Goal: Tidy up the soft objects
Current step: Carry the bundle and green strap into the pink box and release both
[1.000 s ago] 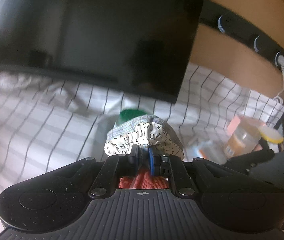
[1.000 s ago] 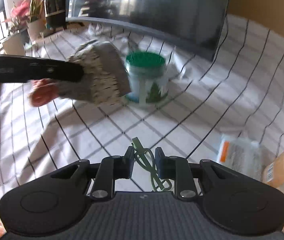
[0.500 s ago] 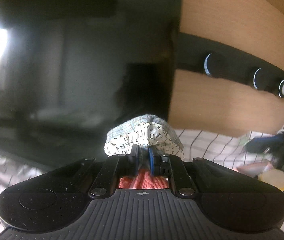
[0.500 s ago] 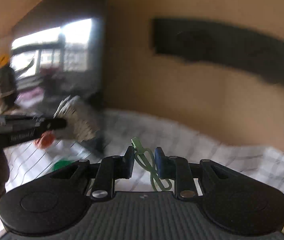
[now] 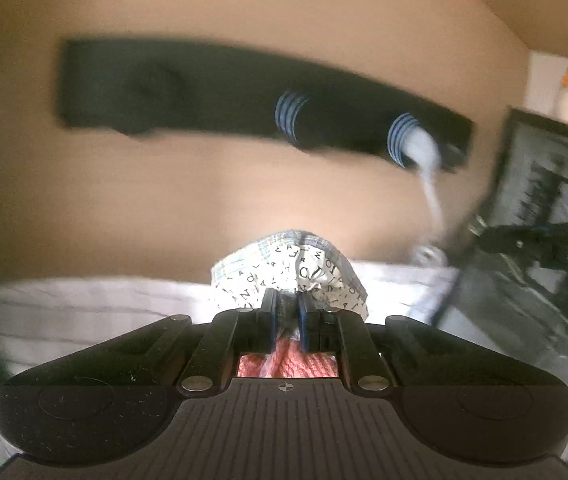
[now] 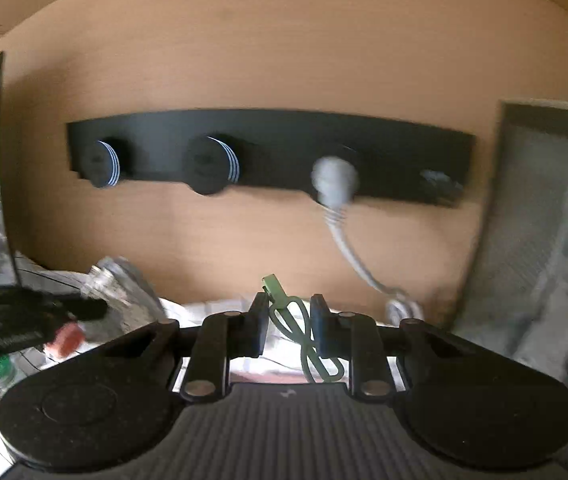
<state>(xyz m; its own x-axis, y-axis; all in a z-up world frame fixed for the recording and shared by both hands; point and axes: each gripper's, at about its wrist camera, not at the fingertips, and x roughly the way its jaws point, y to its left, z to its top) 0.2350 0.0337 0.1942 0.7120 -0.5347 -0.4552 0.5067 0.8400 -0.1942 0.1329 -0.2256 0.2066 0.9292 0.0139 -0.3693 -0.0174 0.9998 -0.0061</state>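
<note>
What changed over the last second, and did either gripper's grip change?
Both views swung up and right, from the checked cloth and green-lidded jar to the wood wall with the black outlet strip and white plug. The left gripper stayed shut on the letter-print fabric piece; the right gripper kept the green loop between its fingers. Nothing taken or let go.

My black left tool (image 5: 285, 308) carries a white cloth pouch (image 5: 287, 268) printed with black letters, salmon-red knit (image 5: 287, 364) beneath. My right tool (image 6: 287, 320) carries a pale green cord (image 6: 307, 340). Behind: a tan wood wall (image 6: 284, 52), a black power strip (image 6: 268, 148) with blue-white rings, a grey plug (image 6: 333, 184).
</note>
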